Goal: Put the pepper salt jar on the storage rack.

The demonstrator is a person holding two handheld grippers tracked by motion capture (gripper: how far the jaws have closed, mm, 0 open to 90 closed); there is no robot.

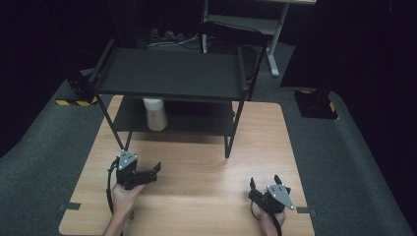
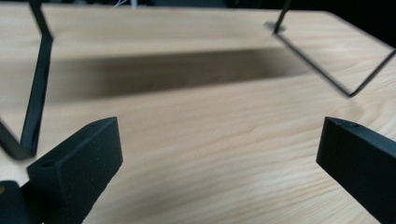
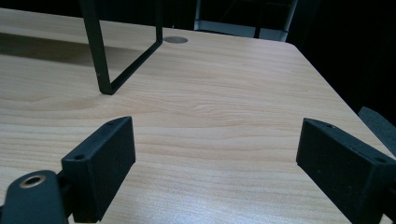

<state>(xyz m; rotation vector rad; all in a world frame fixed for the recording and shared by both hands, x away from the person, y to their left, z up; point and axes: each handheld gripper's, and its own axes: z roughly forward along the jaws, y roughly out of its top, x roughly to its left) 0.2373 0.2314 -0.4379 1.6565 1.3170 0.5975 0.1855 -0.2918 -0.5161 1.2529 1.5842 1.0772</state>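
Lab-like recording space, dark curtained surroundings, grey carpet floor [image 1: 339, 147], wooden table [image 1: 196, 196] with a black metal shelf rack [image 1: 172, 73], hazard-striped blocks [image 1: 74, 102], cables and a desk frame [image 1: 275, 29] behind

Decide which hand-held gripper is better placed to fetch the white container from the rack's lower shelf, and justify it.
Left, probably. The left hand-held gripper sits nearer the white container at the lower shelf's left end. The right hand-held gripper is farther off. Both are open.
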